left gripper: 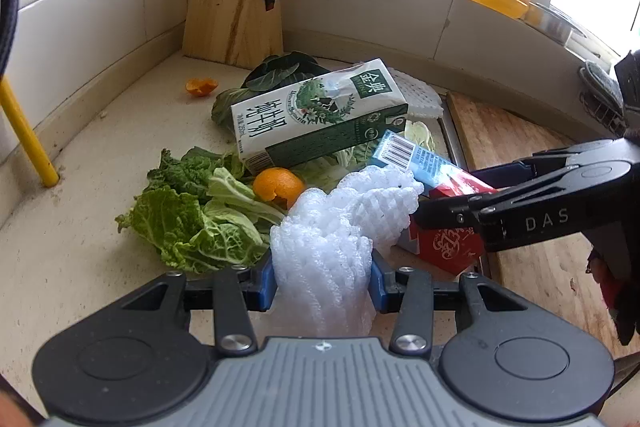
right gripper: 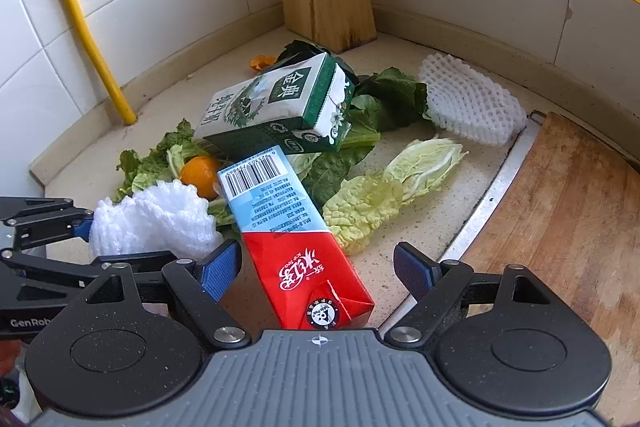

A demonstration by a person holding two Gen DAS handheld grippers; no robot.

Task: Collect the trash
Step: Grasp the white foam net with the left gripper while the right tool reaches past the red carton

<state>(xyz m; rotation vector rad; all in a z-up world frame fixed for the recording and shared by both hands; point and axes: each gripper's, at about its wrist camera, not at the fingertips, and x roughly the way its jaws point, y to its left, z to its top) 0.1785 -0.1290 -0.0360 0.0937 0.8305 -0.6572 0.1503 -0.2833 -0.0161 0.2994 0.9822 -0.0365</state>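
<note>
Beside the green milk carton (right gripper: 276, 107), my left gripper (left gripper: 323, 277) clamps the foam net (left gripper: 336, 231); my right gripper (right gripper: 318, 269) gapes wide around the red tea carton (right gripper: 298, 247), which may skid if I close off-centre.

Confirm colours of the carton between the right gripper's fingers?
Carton: red lower half, light blue upper half with barcode. Clearest in right wrist view.

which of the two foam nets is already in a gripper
The crumpled foam net beside the orange, pinched in the left gripper. The other foam net lies flat and untouched near the cutting board.
</note>
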